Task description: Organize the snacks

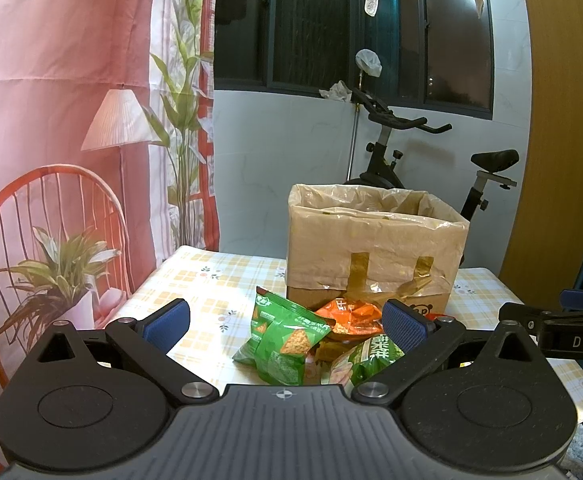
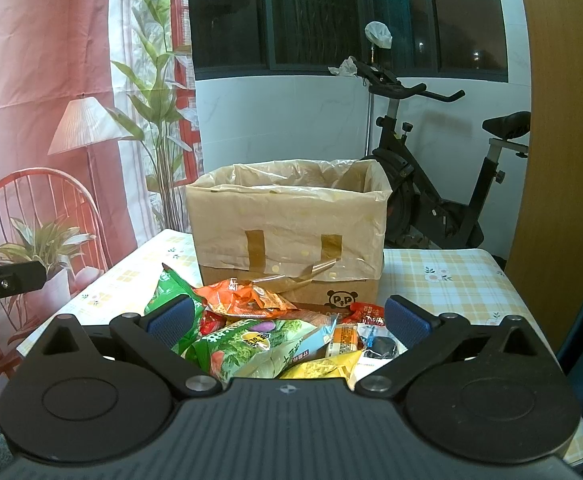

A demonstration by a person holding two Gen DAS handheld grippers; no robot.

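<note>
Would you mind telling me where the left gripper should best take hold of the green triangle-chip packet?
Probably its raised top seam: the green packet leans tilted at the pile's left edge, so the open left gripper could come from the bare tablecloth side.

Left wrist view rides low behind its open claw [image 1: 285, 322], facing forward across the yellow-checked tabletop [image 1: 211, 280] toward the plastic-lined brown cardboard box [image 1: 375, 240], seen slightly from the left. Right wrist view sits beside it to the right, same heading, nearer the box [image 2: 287, 232]. Both share the box, the heap of crinkled snack packets [image 2: 251, 332] and the black exercise bike [image 2: 431, 184].
</note>
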